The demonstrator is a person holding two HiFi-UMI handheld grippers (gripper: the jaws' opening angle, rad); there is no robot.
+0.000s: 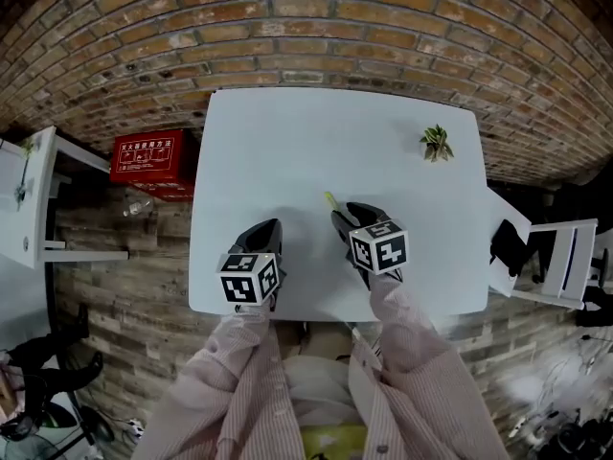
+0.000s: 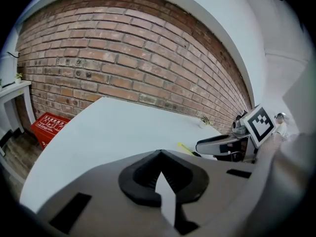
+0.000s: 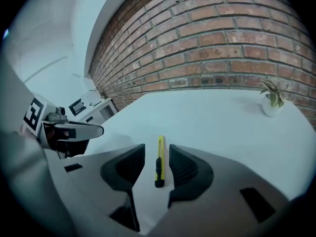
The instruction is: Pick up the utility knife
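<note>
A yellow and black utility knife [image 3: 159, 162] lies flat on the white table [image 1: 316, 132]. In the right gripper view it sits between the two dark jaws of my right gripper [image 3: 157, 154], which is open around it, with a gap on each side. From the head view only the knife's yellow tip [image 1: 329, 199] shows, just ahead of the right gripper [image 1: 347, 213]. My left gripper [image 1: 268, 228] rests near the table's front edge, to the left, shut and holding nothing. The left gripper view shows its jaws [image 2: 160, 154] closed and the knife [image 2: 185, 148] to the right.
A small potted plant [image 1: 437, 143] stands at the table's far right. A red box [image 1: 151, 156] sits on the floor at the left, against the brick wall. White furniture [image 1: 29, 199] stands at the left and a white chair [image 1: 560, 257] at the right.
</note>
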